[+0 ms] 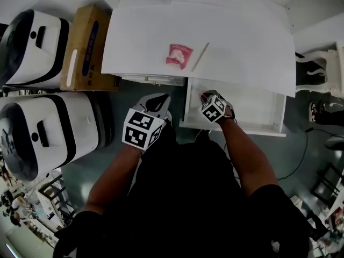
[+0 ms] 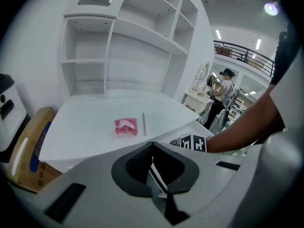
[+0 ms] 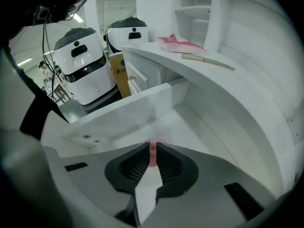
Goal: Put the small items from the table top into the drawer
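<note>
One open drawer below the white table top, right gripper inside it, jaws clamped on one small pink item, left gripper empty, jaws together, one pink packet and one wooden stick side by side on the table top

The head view looks steeply down on worktop and drawer; the left gripper view shares the worktop, the right, close in, the drawer.
</note>
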Demonstrator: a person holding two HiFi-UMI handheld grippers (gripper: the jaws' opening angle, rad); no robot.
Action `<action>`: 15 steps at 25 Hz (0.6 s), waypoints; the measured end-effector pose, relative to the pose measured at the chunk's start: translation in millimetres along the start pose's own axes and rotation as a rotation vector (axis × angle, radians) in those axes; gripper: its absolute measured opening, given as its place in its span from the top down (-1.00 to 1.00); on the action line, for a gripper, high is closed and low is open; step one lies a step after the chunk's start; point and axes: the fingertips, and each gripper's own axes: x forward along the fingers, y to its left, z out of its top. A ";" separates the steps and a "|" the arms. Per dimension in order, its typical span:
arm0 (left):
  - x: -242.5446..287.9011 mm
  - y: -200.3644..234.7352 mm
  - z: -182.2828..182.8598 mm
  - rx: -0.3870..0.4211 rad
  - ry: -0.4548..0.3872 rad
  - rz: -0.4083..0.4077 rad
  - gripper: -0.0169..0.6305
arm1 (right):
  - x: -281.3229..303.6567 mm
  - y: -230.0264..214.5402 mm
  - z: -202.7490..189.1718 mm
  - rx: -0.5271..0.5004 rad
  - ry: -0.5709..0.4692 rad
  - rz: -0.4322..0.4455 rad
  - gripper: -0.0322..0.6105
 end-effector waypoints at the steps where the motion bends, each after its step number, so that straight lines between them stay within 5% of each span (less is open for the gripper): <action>1: -1.2 2.7 0.1 -0.003 -0.002 0.001 0.91 | 2.1 0.7 -0.2 0.006 0.005 0.003 0.73; 15: -9.2 18.0 -5.2 -0.013 0.004 0.003 0.91 | 21.6 8.7 -4.9 0.063 0.080 0.015 0.73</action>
